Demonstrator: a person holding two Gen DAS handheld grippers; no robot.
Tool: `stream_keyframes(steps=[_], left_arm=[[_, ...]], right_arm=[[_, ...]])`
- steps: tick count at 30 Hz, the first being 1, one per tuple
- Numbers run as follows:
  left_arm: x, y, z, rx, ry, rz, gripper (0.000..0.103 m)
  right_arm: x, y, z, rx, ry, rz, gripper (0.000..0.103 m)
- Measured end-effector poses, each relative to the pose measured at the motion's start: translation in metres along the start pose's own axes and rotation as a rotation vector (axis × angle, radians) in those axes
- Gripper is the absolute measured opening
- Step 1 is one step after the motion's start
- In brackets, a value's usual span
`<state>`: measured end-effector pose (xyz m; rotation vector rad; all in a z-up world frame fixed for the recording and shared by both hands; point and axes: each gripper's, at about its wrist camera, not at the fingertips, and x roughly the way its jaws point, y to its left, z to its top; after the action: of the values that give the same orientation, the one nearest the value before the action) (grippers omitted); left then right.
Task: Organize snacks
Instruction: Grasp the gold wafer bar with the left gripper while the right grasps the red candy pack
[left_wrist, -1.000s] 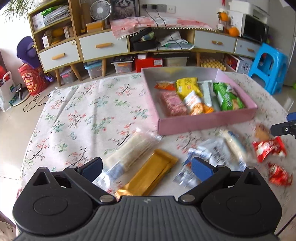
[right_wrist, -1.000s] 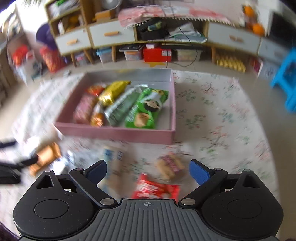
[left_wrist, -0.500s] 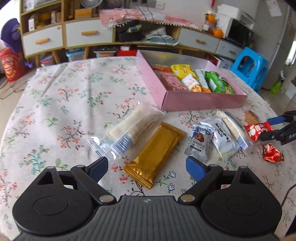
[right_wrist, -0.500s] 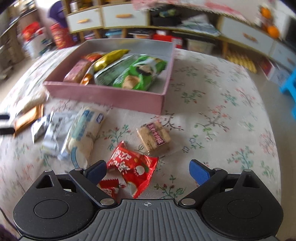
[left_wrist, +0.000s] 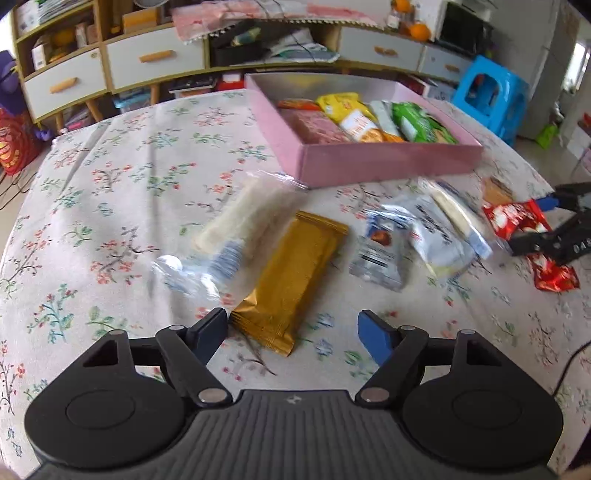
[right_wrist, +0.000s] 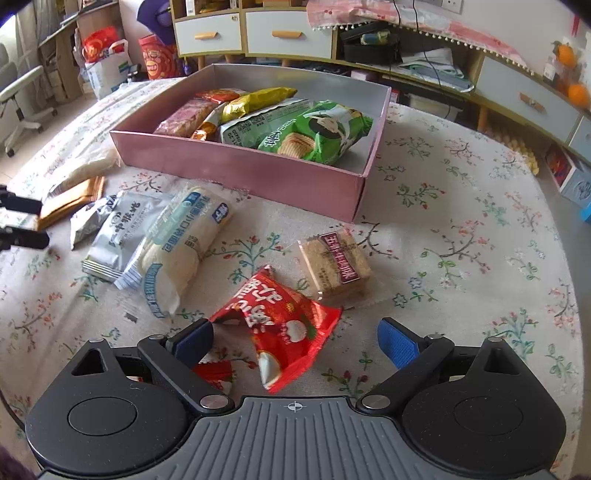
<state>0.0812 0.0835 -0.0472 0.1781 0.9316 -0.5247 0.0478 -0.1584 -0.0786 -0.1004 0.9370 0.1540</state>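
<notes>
In the left wrist view, the shallow pink cardboard box (left_wrist: 388, 162) already holds a row of soft packets, so the sorting looks roughly half done. Several snacks lie loose on the flowered cotton tablecloth (left_wrist: 110, 177): a flat, crinkly gold foil bar (left_wrist: 295, 273), a clear plastic sleeve of pale wafers (left_wrist: 240, 229) and a small silvery sachet (left_wrist: 380, 251), blurred. The left gripper (left_wrist: 291, 328) hovers with its fingers wide, the gold bar's near end between them, nothing held. In the right wrist view, the box shows a puffy green crisp bag (right_wrist: 317, 133) against its far side. Outside it lie a glossy crumpled red foil packet (right_wrist: 284, 325), a square clear-wrapped biscuit block (right_wrist: 334, 266) and a plump white bread roll pack (right_wrist: 184, 251). The right gripper (right_wrist: 295, 339) is spread wide astride the red packet, not clamped.
</notes>
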Motion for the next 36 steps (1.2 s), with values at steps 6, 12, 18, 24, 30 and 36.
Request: stream_keyframes(steps=[6,12,18,24,30,36], left_arm=[[-0.004,-0.017,0.000,0.027,0.044,-0.116,0.071],[0.001,-0.020,0.002,0.009,0.022,-0.038,0.069],[0.008,-0.018,0.011,-0.033,-0.006,0.050,0.058],[0.010,-0.018,0.014,-0.056,-0.021,0.099,0.049],[0.010,-0.017,0.016,-0.069,-0.033,0.125,0.035],[0.010,-0.019,0.019,-0.069,-0.030,0.134,0.031]], right_arm=[[-0.003,0.011,-0.001,-0.035,0.010,0.113,0.097],[-0.003,0.015,-0.001,-0.040,0.008,0.112,0.097],[0.000,0.010,-0.001,-0.033,-0.006,0.075,0.097],[-0.001,0.011,-0.001,-0.040,-0.014,0.066,0.097],[-0.004,0.007,0.003,0.026,-0.015,0.103,0.095],[-0.005,0.002,0.009,0.123,-0.046,0.088,0.089]])
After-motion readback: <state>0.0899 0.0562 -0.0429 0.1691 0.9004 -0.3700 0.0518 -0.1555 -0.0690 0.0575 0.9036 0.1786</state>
